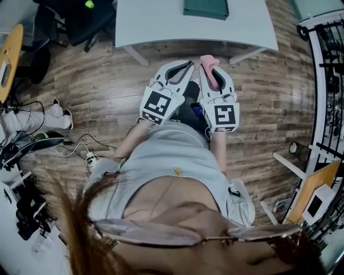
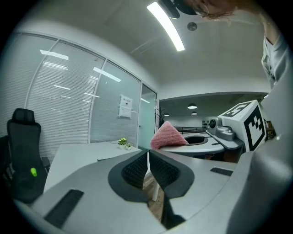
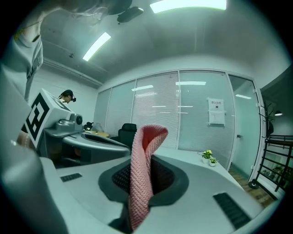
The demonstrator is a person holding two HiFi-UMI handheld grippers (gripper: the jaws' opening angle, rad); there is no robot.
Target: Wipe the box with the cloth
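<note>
Head view: I stand back from the white table (image 1: pixel 161 21), both grippers close in front of my body. The dark green box (image 1: pixel 206 8) lies on the table at twelve o'clock, well apart from both grippers and partly cut off by the frame edge. My right gripper (image 1: pixel 212 64) pinches the pink cloth (image 1: pixel 210 76), which stands up between its jaws. My left gripper (image 1: pixel 180 69) sits just beside it, at nine o'clock of it.

Left gripper view: the jaws are pressed together with nothing between them. The cloth shows at one o'clock of the jaw tips. The table's edge runs out at nine o'clock. The box does not show here.

Right gripper view: the jaws clamp the cloth low down. A folded loop stands free above the pads, and a tail hangs toward six o'clock. No box here either.

As I judge it, wiping has not begun and the step in hand is carrying the cloth to the box. To do it well, I should step up to the table and hold the pinch firm. The free loop, not the jaw tips, should meet the box top first. The empty left gripper could steady the box so it does not slide under the strokes.
</note>
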